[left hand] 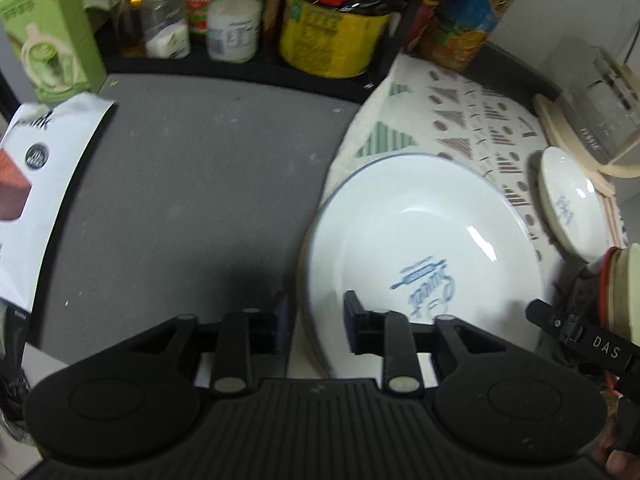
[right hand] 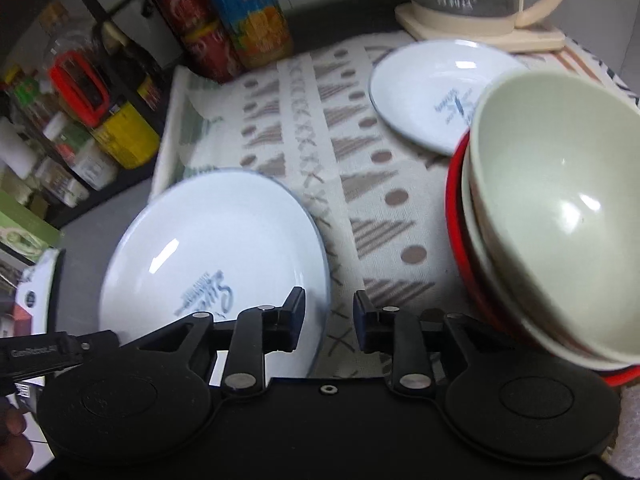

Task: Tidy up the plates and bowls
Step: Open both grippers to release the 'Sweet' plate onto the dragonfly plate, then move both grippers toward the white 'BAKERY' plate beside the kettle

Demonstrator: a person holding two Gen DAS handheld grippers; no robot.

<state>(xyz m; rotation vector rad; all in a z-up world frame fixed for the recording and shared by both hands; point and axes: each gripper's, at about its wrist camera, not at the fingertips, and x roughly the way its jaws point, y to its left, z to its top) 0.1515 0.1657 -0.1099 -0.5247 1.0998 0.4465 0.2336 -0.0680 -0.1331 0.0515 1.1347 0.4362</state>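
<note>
A large white plate [left hand: 420, 248] with blue lettering lies partly on the patterned cloth [left hand: 472, 120]; it also shows in the right wrist view [right hand: 208, 248]. My left gripper [left hand: 316, 320] is open, its jaws straddling the plate's near left rim without closing on it. My right gripper [right hand: 330, 320] is open and empty, at the plate's right edge above the cloth [right hand: 320, 128]. A small white plate [right hand: 436, 92] lies at the back; it also shows in the left wrist view [left hand: 572, 204]. A stack of bowls [right hand: 560, 208], grey-green on top with a red one below, stands at the right.
A black rack with jars, a yellow tin [left hand: 332, 40] and bottles lines the back. A green box [left hand: 48, 32] and a white packet [left hand: 36, 184] sit left on the grey counter [left hand: 192, 184]. A glass kettle on a cream base [right hand: 480, 4] stands behind the small plate.
</note>
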